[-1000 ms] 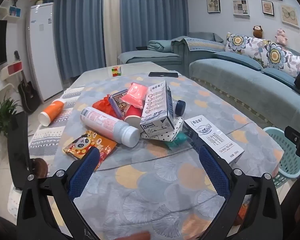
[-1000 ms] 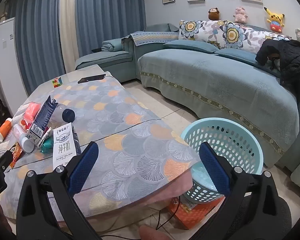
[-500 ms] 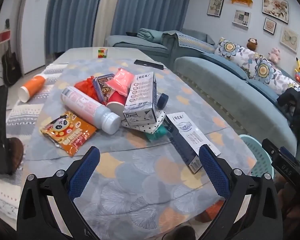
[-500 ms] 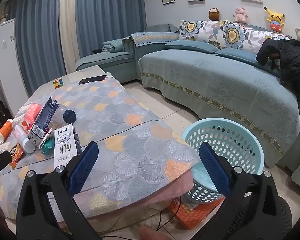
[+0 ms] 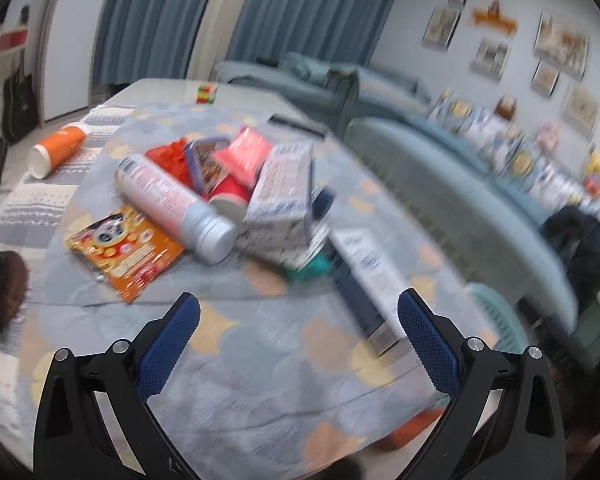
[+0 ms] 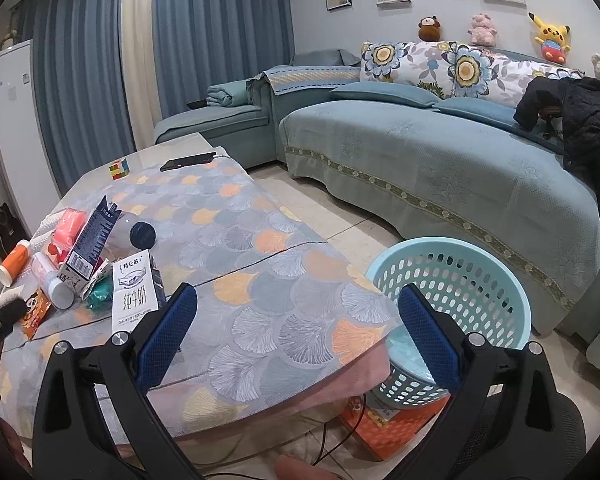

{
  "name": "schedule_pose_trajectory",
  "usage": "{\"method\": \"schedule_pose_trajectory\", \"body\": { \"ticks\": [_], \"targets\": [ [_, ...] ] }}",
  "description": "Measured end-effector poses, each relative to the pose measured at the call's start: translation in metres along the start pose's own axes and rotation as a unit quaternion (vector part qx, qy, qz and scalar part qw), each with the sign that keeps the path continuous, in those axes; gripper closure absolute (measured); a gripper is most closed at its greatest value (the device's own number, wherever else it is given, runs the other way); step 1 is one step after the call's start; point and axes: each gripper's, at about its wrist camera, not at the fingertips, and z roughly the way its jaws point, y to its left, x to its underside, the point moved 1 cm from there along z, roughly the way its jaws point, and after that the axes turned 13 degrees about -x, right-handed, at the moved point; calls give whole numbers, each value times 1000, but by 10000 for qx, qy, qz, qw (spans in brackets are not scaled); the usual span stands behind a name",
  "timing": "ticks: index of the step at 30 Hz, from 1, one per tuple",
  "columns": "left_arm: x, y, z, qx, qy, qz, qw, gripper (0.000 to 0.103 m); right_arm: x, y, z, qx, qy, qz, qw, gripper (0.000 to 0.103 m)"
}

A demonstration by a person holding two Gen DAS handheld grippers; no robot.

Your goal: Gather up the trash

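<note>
Low table [image 6: 260,248] under a fan-patterned cloth; blue sofa [image 6: 440,168] and blue curtains [image 6: 220,32] behind. Left view blurred.

Pale blue basket [image 6: 452,288] on floor just beside the table's right corner; contents unclear.

Trash heaped mid-table: white bottle [image 5: 172,204], standing milk carton [image 5: 284,196], red cup [image 5: 228,196], orange snack packet [image 5: 128,252]; flat carton [image 5: 372,276] near the edge. Orange cup [image 5: 58,152] apart at left.

Left gripper [image 5: 298,344] and right gripper [image 6: 298,340] both spread wide, empty, above the cloth.
</note>
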Motion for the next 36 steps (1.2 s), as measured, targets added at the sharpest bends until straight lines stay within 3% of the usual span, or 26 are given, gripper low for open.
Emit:
{"method": "schedule_pose_trajectory", "body": {
  "ticks": [2,6,10,14,22,36],
  "targets": [
    [-3,1,-3,-16,-94,-108,9999,7,0,-2,1,-15,-11,1,10000,7],
    [-3,-13,0,-688,-184,481,9963,7,0,-2,2,-18,-9,-7,10000,7],
    [-2,-12,2,-924,-221,520,9941,7,0,-2,2,-17,-19,-1,10000,7],
    [-7,-15,6,-946,-104,754,9926,8,0,-2,2,-73,-14,-1,10000,7],
    [-2,-14,0,-953,-228,938,9908,8,1,1,3,-109,9,-51,9999,7],
    [4,-14,2,-911,-194,917,9914,8,2,0,3,-112,8,-18,9999,7]
  ]
}}
